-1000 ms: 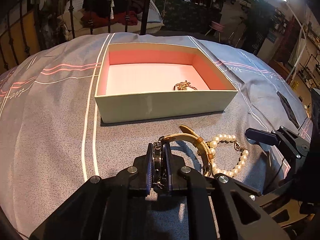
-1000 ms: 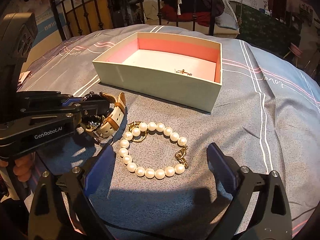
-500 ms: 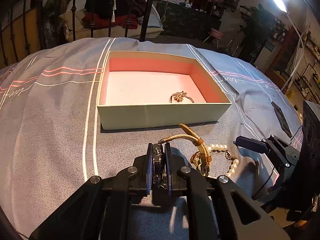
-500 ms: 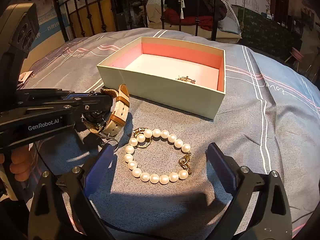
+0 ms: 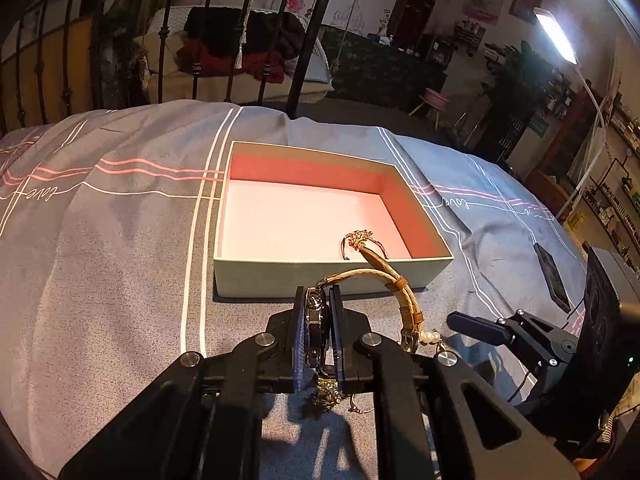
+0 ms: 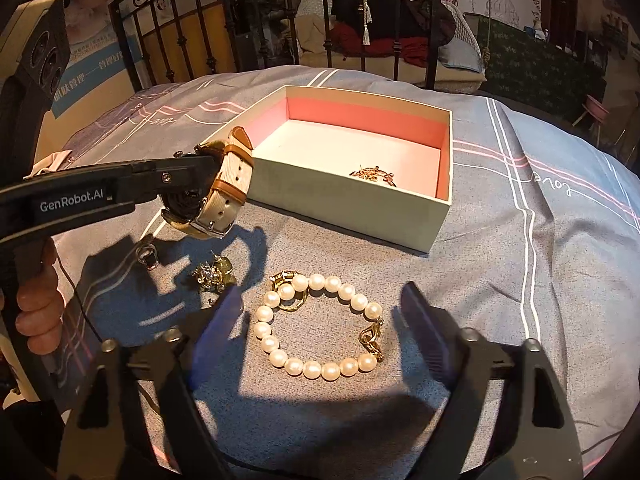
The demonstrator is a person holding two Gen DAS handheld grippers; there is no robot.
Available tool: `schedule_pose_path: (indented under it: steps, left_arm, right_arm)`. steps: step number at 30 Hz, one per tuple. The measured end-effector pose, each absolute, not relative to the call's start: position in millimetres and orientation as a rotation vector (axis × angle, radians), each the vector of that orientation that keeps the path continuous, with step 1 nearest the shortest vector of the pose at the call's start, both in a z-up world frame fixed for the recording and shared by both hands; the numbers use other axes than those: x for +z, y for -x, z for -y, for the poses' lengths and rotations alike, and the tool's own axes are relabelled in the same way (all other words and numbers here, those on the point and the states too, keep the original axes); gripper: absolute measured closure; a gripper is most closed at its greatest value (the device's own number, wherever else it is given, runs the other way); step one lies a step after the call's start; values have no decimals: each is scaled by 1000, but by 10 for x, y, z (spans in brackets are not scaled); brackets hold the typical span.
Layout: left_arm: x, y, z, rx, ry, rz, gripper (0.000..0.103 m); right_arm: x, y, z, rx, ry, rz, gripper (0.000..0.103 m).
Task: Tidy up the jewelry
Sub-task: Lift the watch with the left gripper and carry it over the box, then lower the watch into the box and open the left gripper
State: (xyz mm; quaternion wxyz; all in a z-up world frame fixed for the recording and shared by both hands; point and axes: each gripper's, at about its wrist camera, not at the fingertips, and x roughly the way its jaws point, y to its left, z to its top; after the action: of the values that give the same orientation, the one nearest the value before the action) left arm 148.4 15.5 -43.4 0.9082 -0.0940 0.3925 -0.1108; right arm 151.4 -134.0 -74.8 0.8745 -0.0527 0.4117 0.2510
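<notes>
My left gripper (image 5: 317, 332) is shut on a wristwatch (image 6: 218, 192) with a beige and tan strap, held clear of the bedspread just short of the box's near wall. The pale green box (image 6: 340, 208) with a pink inside holds a gold piece (image 6: 372, 174). On the bedspread lies a pearl bracelet (image 6: 320, 326) with a gold clasp. My right gripper (image 6: 320, 320) straddles the bracelet, its jaws closing, with the pads still apart from the pearls. A small ring (image 6: 146, 256) and a gold brooch (image 6: 212, 274) lie left of the bracelet.
A grey bedspread (image 5: 120, 240) with pink and white lines covers the bed. An iron bed rail (image 6: 256, 20) stands behind the box. A dark flat phone (image 5: 552, 276) lies on the bedspread at the right. A person's hand (image 6: 36, 304) holds the left gripper's handle.
The left gripper has lifted the watch off the bedspread toward the box, uncovering the ring and brooch. The right gripper's jaws have narrowed around the pearl bracelet.
</notes>
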Motion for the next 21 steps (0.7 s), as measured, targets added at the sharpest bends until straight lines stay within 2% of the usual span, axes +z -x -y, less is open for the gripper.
schedule_pose_path:
  steps: [1, 4, 14, 21]
  left_arm:
    - [-417, -1516, -149, -228, 196, -810, 92]
    - [-350, -1608, -118, -226, 187, -800, 92]
    - [-214, -2115, 3, -205, 158, -817, 92]
    - [-307, -2461, 62, -173, 135, -871, 92]
  right_arm:
    - [-716, -1544, 1333, 527, 112, -854, 79]
    - [-585, -1616, 1305, 527, 123, -810, 92]
    - [-229, -2212, 1248, 468, 84, -749, 94]
    - [-352, -2525, 1196, 442, 95, -793, 94]
